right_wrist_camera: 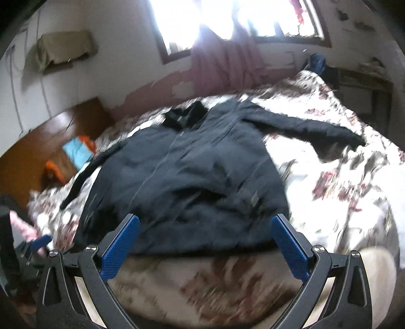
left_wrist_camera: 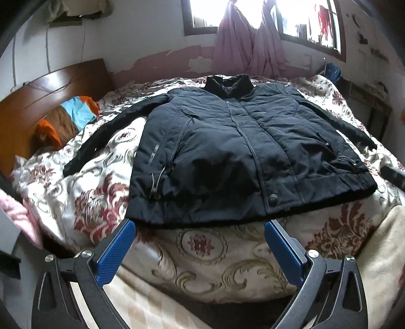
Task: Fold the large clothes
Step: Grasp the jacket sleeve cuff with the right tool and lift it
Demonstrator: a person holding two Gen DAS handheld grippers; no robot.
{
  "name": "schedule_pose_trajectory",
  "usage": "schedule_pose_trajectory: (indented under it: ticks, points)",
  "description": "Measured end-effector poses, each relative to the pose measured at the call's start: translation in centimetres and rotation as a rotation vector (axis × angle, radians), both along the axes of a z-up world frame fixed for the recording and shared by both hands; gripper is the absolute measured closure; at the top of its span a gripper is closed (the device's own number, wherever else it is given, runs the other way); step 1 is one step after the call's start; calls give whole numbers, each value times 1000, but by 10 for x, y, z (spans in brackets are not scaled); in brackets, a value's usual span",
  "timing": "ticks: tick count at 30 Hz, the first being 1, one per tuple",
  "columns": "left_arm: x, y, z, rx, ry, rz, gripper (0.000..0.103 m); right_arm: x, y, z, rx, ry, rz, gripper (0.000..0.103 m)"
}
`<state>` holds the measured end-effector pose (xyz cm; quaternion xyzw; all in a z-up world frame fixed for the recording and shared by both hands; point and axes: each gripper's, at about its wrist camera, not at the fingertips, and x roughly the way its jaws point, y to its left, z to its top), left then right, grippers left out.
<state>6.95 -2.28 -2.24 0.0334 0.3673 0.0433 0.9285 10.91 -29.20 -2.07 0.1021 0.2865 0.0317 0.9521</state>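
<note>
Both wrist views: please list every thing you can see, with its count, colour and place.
jacket: one, dark navy, flat on the bed, front up, sleeves spread.
bedcover: one, cream with red flowers, under the jacket.
headboard: one, brown wood, far left.
folded clothes: one pile, orange, brown and light blue, beside the headboard.
curtain: one, pink, at the window.
left gripper: one, blue pads, open, near the hem.
right gripper: one, blue pads, open, near the hem.

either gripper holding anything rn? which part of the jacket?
Nothing is held. Left gripper and right gripper are both open, short of the hem of the black jacket, which lies flat on the bedspread.
</note>
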Motion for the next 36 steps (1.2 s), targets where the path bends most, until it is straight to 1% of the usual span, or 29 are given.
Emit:
schedule_pose_trajectory:
  ticks: [3,6,10,14,15,18,21,24,25,27,28,29,30,32,35,36]
  points:
    - [23,-9,6,23,5,0,0,34,-29,7,-4,-20,-73,1]
    - [51,-19,13,24,20,-12,0,66,-59,6,33,4,-164,1]
    - [101,-30,16,-17,75,-16,0,118,-122,-13,169,77,-332,1]
    - [157,-52,20,-42,101,-26,0,155,-177,-41,319,119,-461,1]
    - [171,-59,21,-46,100,-33,0,169,-198,-50,376,115,-507,1]
    - [208,-85,24,-47,94,-64,0,205,-238,-70,456,90,-610,1]
    - [246,-115,28,-31,82,-115,0,240,-271,-91,489,91,-679,1]
    - [286,-148,30,2,58,-155,0,253,-288,-101,501,48,-738,1]
    - [298,-157,30,12,59,-155,0,258,-291,-106,524,32,-737,1]
    - [330,-177,31,7,80,-158,0,268,-299,-110,533,37,-734,2]
    - [341,-183,31,-4,87,-157,0,274,-300,-114,526,49,-728,3]
    - [357,-191,31,-23,89,-159,0,279,-301,-118,516,62,-725,10]
    - [370,-199,31,-38,85,-164,0,282,-303,-122,511,74,-732,20]
    - [395,-214,29,-57,68,-169,0,282,-314,-128,542,60,-736,25]
    - [428,-235,24,-72,52,-159,0,275,-324,-129,587,32,-733,38]
    - [436,-242,21,-68,49,-156,0,272,-329,-129,607,20,-725,40]
